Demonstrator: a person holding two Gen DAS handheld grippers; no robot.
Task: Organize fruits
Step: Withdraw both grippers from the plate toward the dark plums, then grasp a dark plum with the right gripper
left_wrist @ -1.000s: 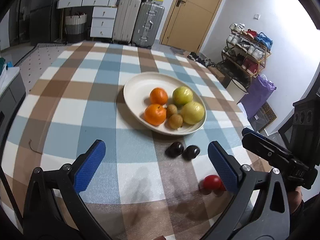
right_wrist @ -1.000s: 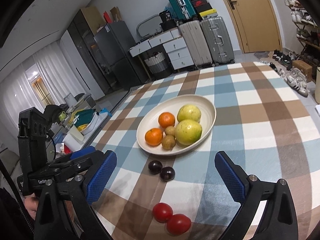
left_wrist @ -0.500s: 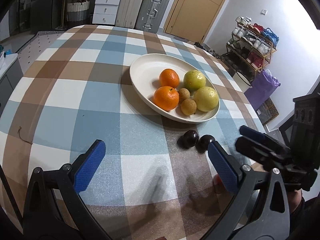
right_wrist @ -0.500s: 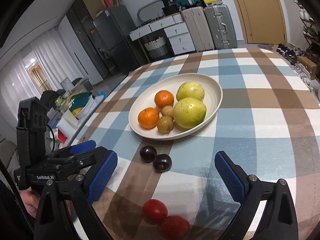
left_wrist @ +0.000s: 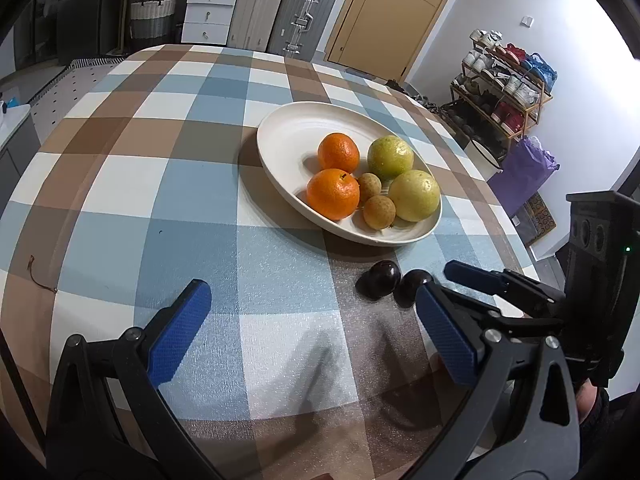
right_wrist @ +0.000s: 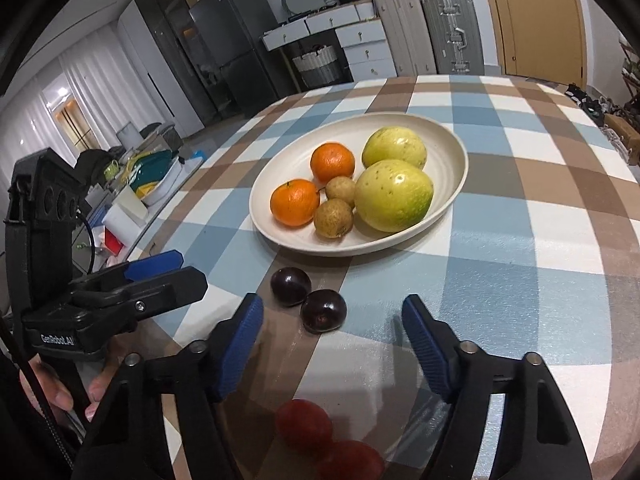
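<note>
Right claw (right_wrist: pixel 332 344) wide open, holds nothing, low over near desk edge above two red tomatoes (right_wrist: pixel 306 426). Left claw (left_wrist: pixel 312 328) wide open, empty. Checked cloth on desk (left_wrist: pixel 160 184); suitcases (left_wrist: pixel 280 12) behind. Two dark plums (right_wrist: pixel 306 298) beside cream bowl (right_wrist: pixel 452 160) of oranges.

A round table with a blue, brown and white checked cloth (left_wrist: pixel 168 184) fills the room's centre. Behind it stand silver suitcases (left_wrist: pixel 302 16), white drawers (left_wrist: pixel 208 14), a woven basket (left_wrist: pixel 152 20) and a wooden door (left_wrist: pixel 392 8). A shoe rack (left_wrist: pixel 504 92) lines the white wall. A dark fridge (right_wrist: pixel 228 48) and bright curtains (right_wrist: pixel 92 92) stand further along.
</note>
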